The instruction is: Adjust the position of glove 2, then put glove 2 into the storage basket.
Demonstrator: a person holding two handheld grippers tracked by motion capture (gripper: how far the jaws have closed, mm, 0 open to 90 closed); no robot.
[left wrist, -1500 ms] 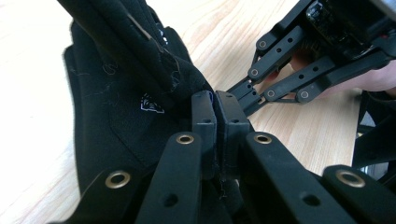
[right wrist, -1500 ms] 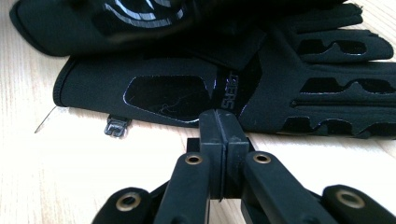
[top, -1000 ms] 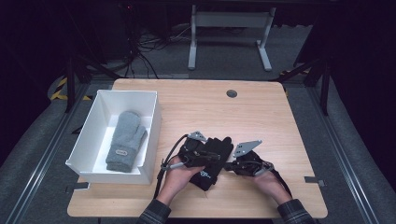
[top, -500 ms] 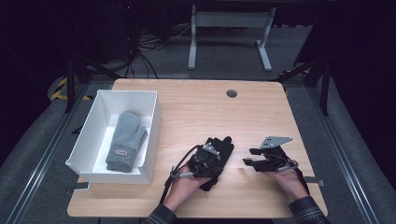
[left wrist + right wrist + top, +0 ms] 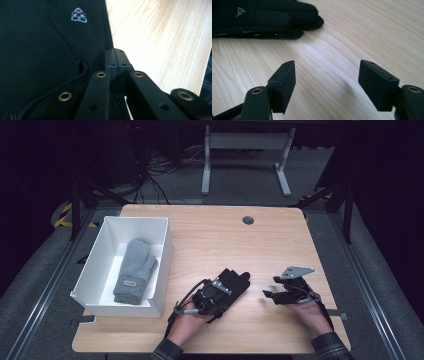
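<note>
While the wooden table (image 5: 210, 235) carries a white box (image 5: 160, 265) (grey mitten (image 5: 134, 270) inside), the black glove (image 5: 231, 285) lies near the front edge, left gripper (image 5: 115, 66) clamped on its edge; right gripper (image 5: 327, 82) has just been opening, nothing between.

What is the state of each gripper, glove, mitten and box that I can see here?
Left gripper: jaws shut at the edge of the black glove.
Right gripper: jaws have just been opening, nothing between them.
Black glove: lying flat on the table, fingers pointing away from the person.
Grey mitten: lying flat inside the white box.
White box: open, no lid on it.
</note>
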